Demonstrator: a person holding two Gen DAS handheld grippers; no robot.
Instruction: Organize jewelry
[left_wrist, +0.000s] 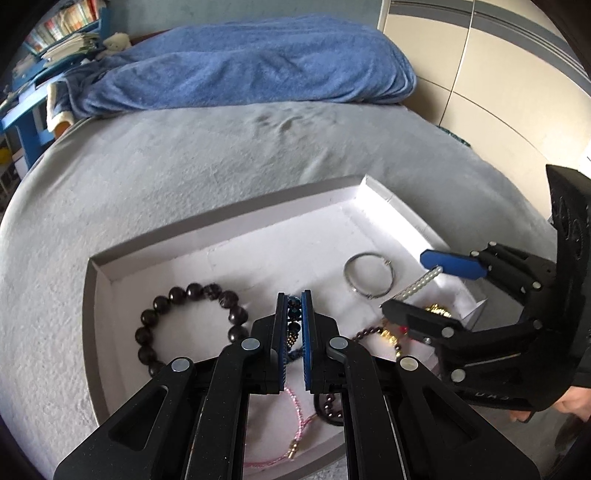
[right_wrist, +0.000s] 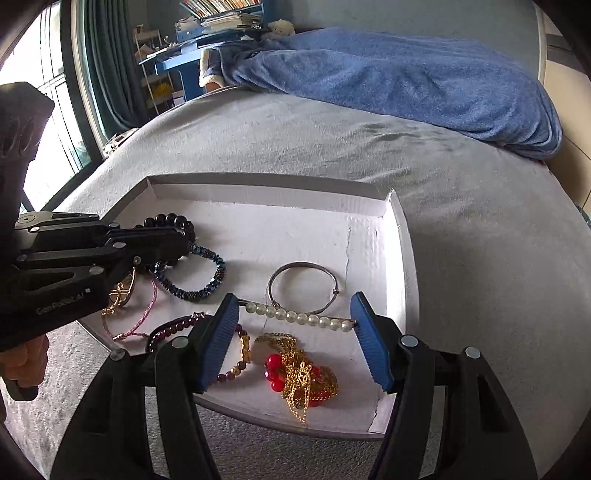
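- Where the grey fuzzy bedcover (right_wrist: 461, 229) carries it, shallow white cardboard tray (right_wrist: 266, 192), rectangular, low folded walls, rough papery floor.
- Near the tray's left edge: dark round-bead bracelet (left_wrist: 184, 321), glossy large beads in a loop, flat on the floor.
- Just right of that: blue faceted-bead bracelet (right_wrist: 199, 284), metallic sheen, one end pinched between the blue ribbed pads of the left gripper (left_wrist: 294, 321), jaws pressed nearly together on it.
- Left gripper reaching in low over the tray's near-left corner, black linkage arms level, fingers pointing toward the far wall.
- At the near-left edge: thin pink braided cord bracelet (left_wrist: 291, 417) with a small gold clasp, and a gold wire piece (right_wrist: 120, 295), shape unclear.
- Near-centre: garnet-coloured small-bead bracelet (right_wrist: 236, 365) with gold spacers.
- Centre: plain silver bangle (right_wrist: 301, 288), thin round hoop with a small clasp, flat.
- Just in front of the bangle: pearl bar (right_wrist: 295, 315), straight row of white pearls on a metal pin, spanned end to end between the pads of the right gripper (right_wrist: 295, 343); jaws spread wide, each pad touching one end.
- Right gripper coming in over the near edge, angled slightly downward.
- Near edge, centre-right: tangled gold chain (right_wrist: 303, 376) heaped over glossy red beads (right_wrist: 275, 369).
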